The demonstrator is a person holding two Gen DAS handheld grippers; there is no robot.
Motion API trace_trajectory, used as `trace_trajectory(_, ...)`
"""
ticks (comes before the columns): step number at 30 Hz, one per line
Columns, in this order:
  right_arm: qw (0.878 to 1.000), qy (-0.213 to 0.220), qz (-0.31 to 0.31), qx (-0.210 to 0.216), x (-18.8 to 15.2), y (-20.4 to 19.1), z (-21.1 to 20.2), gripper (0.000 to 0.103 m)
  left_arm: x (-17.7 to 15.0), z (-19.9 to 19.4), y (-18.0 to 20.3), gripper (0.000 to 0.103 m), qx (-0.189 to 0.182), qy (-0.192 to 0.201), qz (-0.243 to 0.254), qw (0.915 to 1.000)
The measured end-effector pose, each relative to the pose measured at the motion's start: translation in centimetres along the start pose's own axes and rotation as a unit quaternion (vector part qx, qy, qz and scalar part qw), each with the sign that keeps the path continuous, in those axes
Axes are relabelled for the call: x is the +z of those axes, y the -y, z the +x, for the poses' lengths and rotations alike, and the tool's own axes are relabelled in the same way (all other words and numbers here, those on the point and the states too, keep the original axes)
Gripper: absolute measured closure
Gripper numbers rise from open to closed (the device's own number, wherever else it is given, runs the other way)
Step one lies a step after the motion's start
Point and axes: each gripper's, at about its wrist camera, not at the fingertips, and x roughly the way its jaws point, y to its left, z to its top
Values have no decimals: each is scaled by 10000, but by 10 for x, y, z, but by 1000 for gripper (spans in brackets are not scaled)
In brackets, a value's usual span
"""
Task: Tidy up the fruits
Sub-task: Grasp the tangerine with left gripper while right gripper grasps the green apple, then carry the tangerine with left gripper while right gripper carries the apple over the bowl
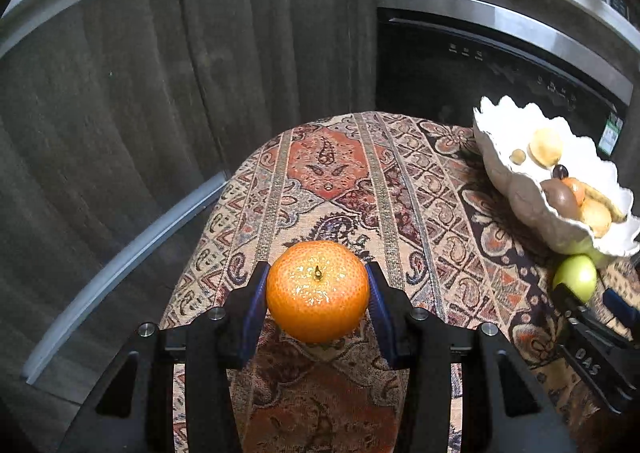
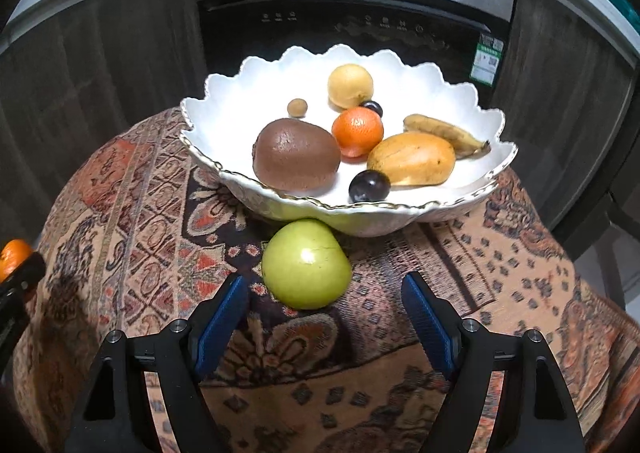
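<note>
Left hand-held gripper (image 1: 318, 293) pinching a round, glossy orange tangerine (image 1: 318, 291) between its blue pads (image 1: 252, 313), stem facing the camera, lifted clear above the counter (image 1: 344, 189) draped in a patterned red-and-beige woven cloth. Plenty of bare cloth ahead of and left of the tangerine, up to the rounded far edge where the cloth drops away toward dark wood-grain cabinet fronts (image 1: 120, 101).

Right hand-held gripper (image 2: 324, 317) spread wide, pads not touching anything, with a smooth round green apple (image 2: 306, 265) just ahead of the fingertips and slightly left of centre. Apple resting on the cloth, tucked against the near underside of a white scalloped ceramic bowl with a gold rim (image 2: 224, 101); possibly touching it, though the overhang hides the contact.

Inside the bowl: a brown fuzzy kiwi (image 2: 296, 161), a small orange mandarin (image 2: 357, 131), a yellow-orange mango (image 2: 412, 159), a spotted brownish banana (image 2: 444, 135), a pale yellow round fruit (image 2: 350, 87), two dark plums (image 2: 369, 187) and a small tan round fruit (image 2: 297, 108). Open white floor at the bowl's left half. Bowl sitting near the counter's far edge, before a black appliance front (image 2: 352, 29).
</note>
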Motion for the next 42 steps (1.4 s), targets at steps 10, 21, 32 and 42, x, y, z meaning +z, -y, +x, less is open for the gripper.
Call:
trace_trajectory(10,9999,-36,53,-85,7,-12,15,34,1,1,-10,57,-51,-34,-164,9998)
trace_trajectory(21,9999,-100,22,-48,4,-8,23,53,2,0,-5,57,-118,-28,-82,9999)
trace_trajectory(32,9999,-35,-94,75,2,-6,2,53,2,-2,-4,57,-225,-22,-80,9997)
trace_trajectory(42,9987,297,-366,182,14,-4,-36,53,8,-17,6,57,-393,41,-39,9992)
